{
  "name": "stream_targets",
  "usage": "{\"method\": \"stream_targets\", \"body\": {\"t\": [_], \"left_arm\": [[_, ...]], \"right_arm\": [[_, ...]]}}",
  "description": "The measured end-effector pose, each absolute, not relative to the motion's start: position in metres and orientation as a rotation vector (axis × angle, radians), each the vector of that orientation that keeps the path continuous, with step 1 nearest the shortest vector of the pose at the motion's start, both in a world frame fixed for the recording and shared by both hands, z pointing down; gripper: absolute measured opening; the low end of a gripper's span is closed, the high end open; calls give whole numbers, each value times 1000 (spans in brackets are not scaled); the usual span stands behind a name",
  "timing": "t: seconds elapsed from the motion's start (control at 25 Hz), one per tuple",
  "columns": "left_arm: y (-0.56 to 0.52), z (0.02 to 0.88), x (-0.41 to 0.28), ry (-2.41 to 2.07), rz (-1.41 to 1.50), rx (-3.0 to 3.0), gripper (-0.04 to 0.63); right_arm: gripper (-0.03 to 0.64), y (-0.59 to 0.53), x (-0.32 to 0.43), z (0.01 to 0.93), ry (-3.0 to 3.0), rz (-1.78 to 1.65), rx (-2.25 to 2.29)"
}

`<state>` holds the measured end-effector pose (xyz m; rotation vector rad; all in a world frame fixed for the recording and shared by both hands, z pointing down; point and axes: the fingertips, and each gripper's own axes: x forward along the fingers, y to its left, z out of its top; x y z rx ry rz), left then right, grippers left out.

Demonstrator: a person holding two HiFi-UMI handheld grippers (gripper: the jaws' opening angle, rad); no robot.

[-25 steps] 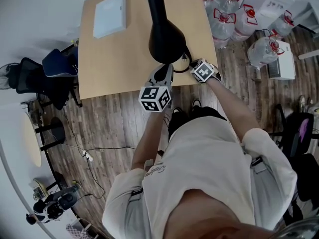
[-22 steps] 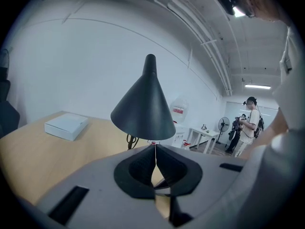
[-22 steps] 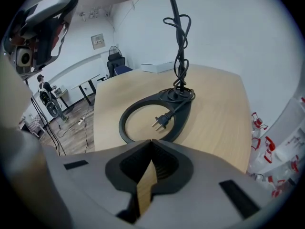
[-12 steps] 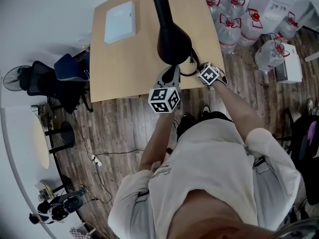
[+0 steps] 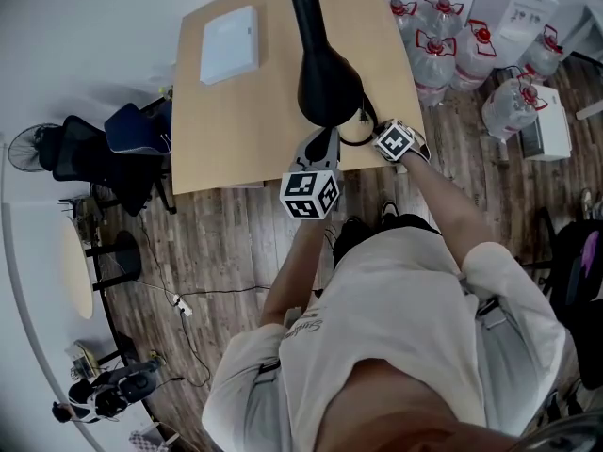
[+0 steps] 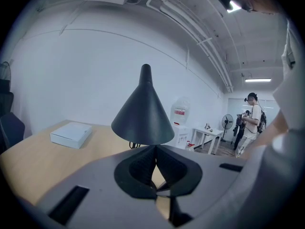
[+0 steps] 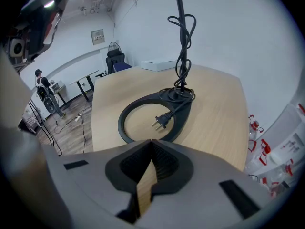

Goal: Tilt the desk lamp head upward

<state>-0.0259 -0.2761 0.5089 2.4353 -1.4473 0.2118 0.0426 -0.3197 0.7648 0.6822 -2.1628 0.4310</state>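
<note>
Left gripper [image 6: 155, 148]: fingers [image 6: 139, 168] pressed together, nothing held; lamp head [image 6: 143, 112] sits just past the tips; contact not discernible; the head is a black cone with its long axis near vertical, narrow end up and wide mouth pointing down at the worktop [image 5: 236, 121]; in the head view it hangs over the worktop's near edge, its stem running away toward the far edge.
Right gripper [image 7: 151, 142]: fingers shut tip to tip, empty; aimed at the lamp's ring base [image 7: 123, 123], which lies flat on the worktop just ahead, apart from the tips; plug [image 7: 162, 120] lies inside the ring; bundled cord [image 7: 183, 42] hangs along the stem above the base.
In the head view the right gripper is at the worktop's near right corner, with the left gripper just beside it under the lamp head.
White box [image 5: 229, 45] lies flat at the far left of the worktop, well apart from the lamp; water bottles [image 5: 438, 36] stand on the floor to the right.
</note>
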Motion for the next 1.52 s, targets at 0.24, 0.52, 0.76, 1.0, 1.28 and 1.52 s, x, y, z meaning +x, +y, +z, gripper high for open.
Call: {"method": "stream_targets", "body": {"t": [0.24, 0.52, 0.76, 1.0, 1.28, 1.52], "left_arm": [[-258, 492, -29, -1459, 195, 2492, 15], [-238, 453, -33, -1470, 162, 2513, 15], [-226, 421, -38, -1486, 112, 2517, 15], [-218, 398, -39, -1493, 61, 2539, 15], [-212, 367, -39, -1486, 55, 2589, 15], [-210, 341, -38, -1483, 6, 2637, 15]], "right_arm": [[-3, -319, 41, 767, -2174, 420, 666], [-3, -318, 42, 767, -2151, 429, 663], [-3, -318, 43, 768, -2136, 448, 673], [-3, -318, 41, 770, -2139, 438, 663], [-3, -315, 44, 770, -2135, 441, 684], [-3, -316, 44, 770, -2132, 436, 690]]}}
